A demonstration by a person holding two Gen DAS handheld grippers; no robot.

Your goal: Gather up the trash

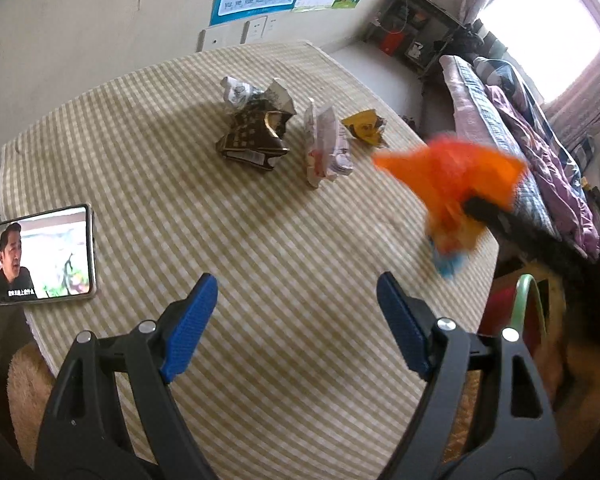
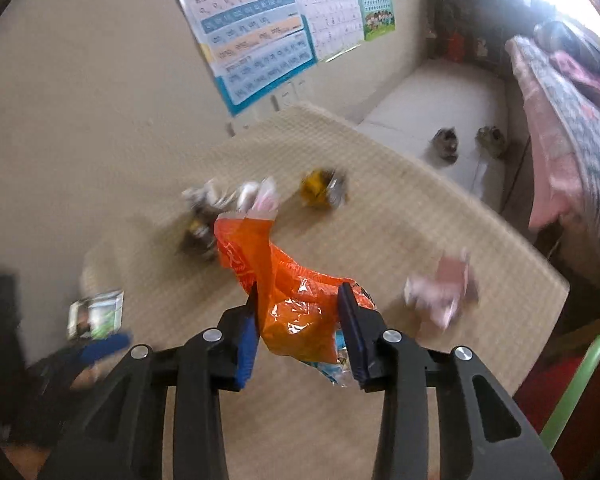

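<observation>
**Right has bag, left idle**

Worktop carries crumpled trash at far side, ahead of both; orange bag pinched in right gripper fingers, nearer the trash; left gripper fingers spread, empty.

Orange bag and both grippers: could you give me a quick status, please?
Right gripper shut on orange bag. Left gripper open, empty. Crumpled wrappers on table. Nothing blocking.

Four crumpled wrappers, one orange bag, one phone.

Glaring window daylight, motion blur
</observation>
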